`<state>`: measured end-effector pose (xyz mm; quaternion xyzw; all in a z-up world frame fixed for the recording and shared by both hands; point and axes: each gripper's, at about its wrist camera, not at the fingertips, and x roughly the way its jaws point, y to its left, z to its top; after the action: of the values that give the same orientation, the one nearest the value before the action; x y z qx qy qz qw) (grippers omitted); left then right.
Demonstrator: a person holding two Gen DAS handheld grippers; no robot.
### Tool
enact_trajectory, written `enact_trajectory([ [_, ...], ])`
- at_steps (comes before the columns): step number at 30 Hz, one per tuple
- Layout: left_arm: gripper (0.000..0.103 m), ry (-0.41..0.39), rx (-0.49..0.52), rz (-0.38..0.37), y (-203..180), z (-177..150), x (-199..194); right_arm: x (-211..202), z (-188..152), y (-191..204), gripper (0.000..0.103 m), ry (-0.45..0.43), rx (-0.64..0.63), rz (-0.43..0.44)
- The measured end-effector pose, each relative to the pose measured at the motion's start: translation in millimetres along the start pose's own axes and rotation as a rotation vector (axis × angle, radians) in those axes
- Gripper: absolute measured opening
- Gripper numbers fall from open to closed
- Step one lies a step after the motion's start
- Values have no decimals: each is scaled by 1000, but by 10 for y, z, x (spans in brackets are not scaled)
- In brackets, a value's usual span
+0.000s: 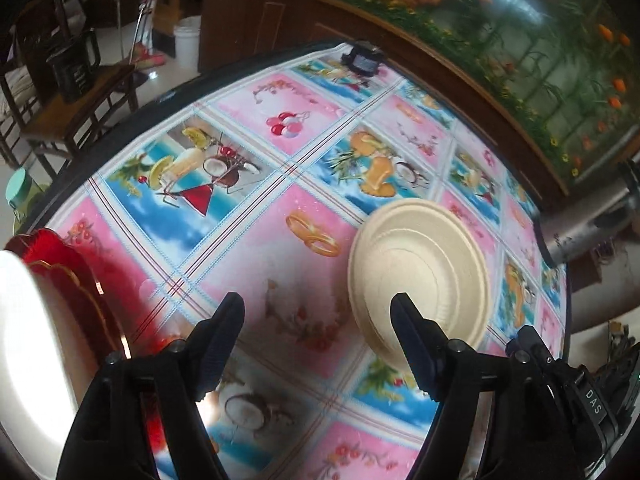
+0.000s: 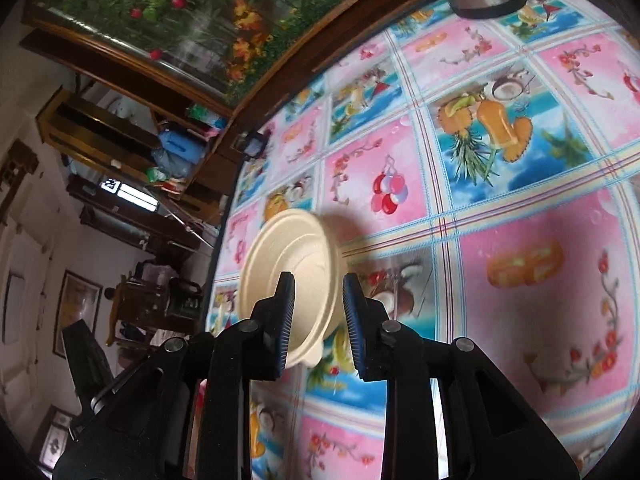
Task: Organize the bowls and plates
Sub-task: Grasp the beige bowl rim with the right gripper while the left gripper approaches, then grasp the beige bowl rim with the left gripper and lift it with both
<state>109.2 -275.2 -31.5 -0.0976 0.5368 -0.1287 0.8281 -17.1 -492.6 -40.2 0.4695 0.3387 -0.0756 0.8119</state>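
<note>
Left claw point(image 1: 318, 312) wide open, empty, above worktop point(image 1: 256, 248); round cream paper plate point(image 1: 420, 268) under its right finger. Right claw point(image 2: 318, 292) part open, plate rim between fingers; grip cannot tell.

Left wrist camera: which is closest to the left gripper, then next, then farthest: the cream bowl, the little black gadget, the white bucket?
From the left gripper:
1. Cream bowl, by its right finger.
2. Little black gadget, at the table's far edge.
3. White bucket, on the floor beyond the table.

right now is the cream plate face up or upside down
Upside down, it seems: the cream plate lies on the tablecloth with raised rings and a domed middle showing, not a hollow.
</note>
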Motion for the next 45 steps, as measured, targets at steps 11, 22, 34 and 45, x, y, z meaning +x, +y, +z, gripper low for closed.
enact_trajectory([
  [11,76,33,-53,9,25,89,307,308,126,-10,25,67,-26,-38],
  [22,75,36,-12,-58,-131,33,377,426,56,-13,25,69,-41,-40],
  [34,25,41,26,-99,-153,-11,542,437,29,-90,25,32,-11,-27],
  [45,13,29,76,-123,-211,-41,480,444,-21,33,8,7,-74,-47],
])
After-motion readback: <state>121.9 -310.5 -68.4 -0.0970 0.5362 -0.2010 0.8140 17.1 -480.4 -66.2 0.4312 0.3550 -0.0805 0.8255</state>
